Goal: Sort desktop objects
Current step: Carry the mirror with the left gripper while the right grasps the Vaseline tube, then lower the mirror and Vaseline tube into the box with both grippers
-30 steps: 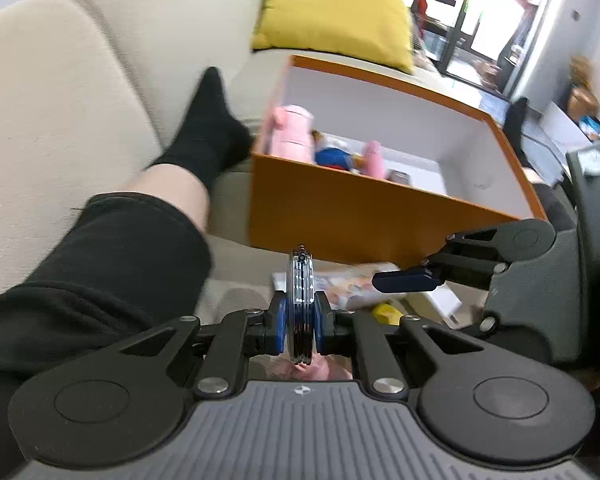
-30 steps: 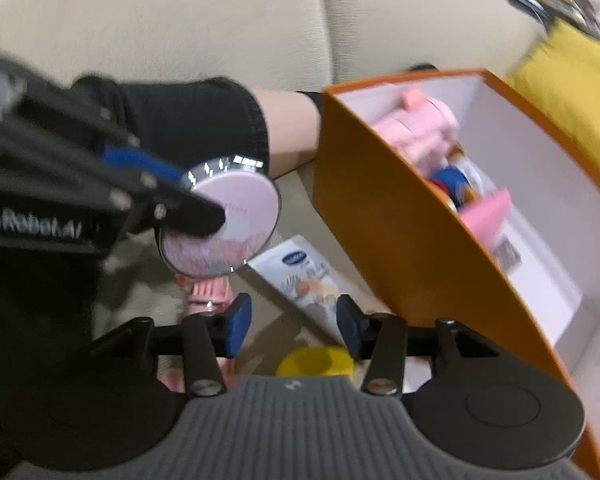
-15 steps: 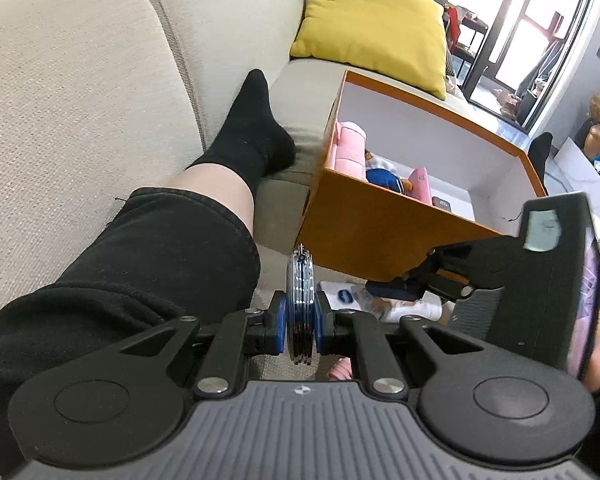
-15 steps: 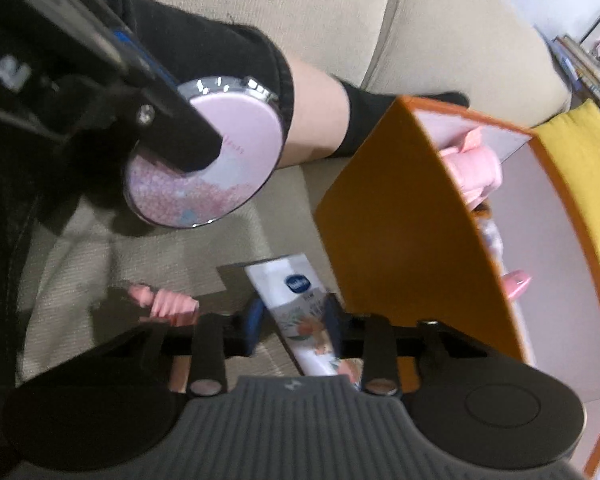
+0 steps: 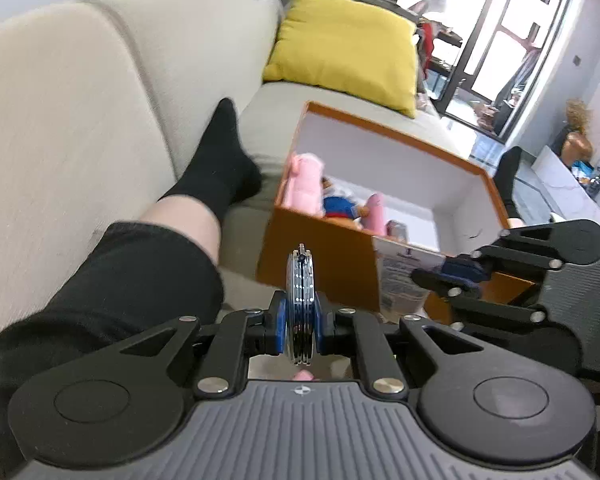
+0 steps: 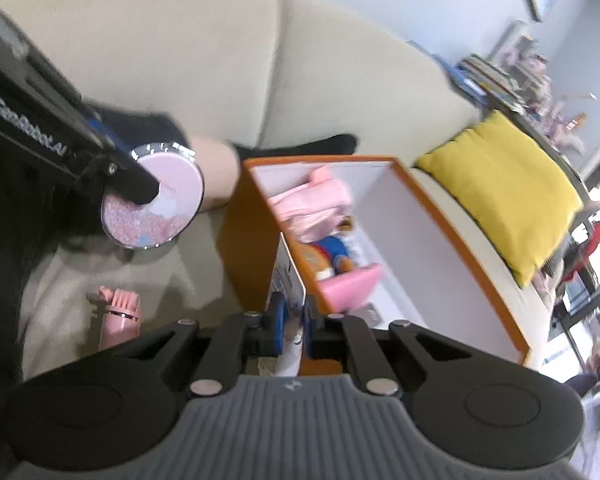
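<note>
We see the orange box (image 6: pixel 464 256) open on top, w/ bare white floor in its far half, right of centre in the right wrist frame. Its near end is crowded: pink plush (image 6: pixel 312 204), blue toy (image 6: pixel 332 248), pink item (image 6: pixel 350 286). The box's near wall blocks a low approach; entry is from above. Left of the box, a bare leg and black sock (image 5: pixel 216 168) hem the gap along the sofa (image 5: pixel 68 120). Lower left, a pink brush (image 6: pixel 120 312) lies on the seat. Yellow cushion (image 5: pixel 348 44) sits beyond the box, apart from it.
</note>
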Available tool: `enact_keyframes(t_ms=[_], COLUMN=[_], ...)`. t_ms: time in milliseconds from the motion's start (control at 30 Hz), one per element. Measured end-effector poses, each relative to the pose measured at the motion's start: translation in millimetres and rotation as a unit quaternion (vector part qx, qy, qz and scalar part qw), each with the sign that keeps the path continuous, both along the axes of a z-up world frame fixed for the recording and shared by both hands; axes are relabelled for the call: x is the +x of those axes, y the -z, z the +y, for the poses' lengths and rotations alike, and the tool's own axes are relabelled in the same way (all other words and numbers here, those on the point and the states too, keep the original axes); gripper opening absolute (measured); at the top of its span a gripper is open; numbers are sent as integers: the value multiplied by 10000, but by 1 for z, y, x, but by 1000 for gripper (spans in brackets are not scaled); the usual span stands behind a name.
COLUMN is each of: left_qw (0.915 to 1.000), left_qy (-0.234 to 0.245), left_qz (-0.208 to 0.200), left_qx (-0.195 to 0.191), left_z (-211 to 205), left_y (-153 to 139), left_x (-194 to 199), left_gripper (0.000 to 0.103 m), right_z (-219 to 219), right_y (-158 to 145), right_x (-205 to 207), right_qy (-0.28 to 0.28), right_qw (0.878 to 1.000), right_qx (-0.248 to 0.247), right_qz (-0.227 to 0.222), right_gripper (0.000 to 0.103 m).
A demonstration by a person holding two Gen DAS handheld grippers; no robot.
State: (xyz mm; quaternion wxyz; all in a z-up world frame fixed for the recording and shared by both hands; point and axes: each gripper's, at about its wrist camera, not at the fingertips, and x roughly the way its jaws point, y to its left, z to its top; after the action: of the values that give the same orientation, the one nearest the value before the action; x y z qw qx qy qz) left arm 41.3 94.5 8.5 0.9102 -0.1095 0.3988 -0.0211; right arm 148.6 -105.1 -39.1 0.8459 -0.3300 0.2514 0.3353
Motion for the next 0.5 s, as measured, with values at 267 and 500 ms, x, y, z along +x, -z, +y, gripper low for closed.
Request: enact_keyframes(t_ms=[267,500], left_qw=[9981,9939], left_qy=[555,1023], left_qz=[-259,-404], left_qx=[30,-25], left_z=[-31,-59], left_y=[-31,-52], left_x=[14,54], left_gripper=[15,15], right_z=[-54,-102], right_y=[-57,-92], right_x=[12,38], right_qy=[409,975], right_qw=[9849,9643], right_qx=[1501,2396], right_qz=[754,573], right_gripper=[9,9])
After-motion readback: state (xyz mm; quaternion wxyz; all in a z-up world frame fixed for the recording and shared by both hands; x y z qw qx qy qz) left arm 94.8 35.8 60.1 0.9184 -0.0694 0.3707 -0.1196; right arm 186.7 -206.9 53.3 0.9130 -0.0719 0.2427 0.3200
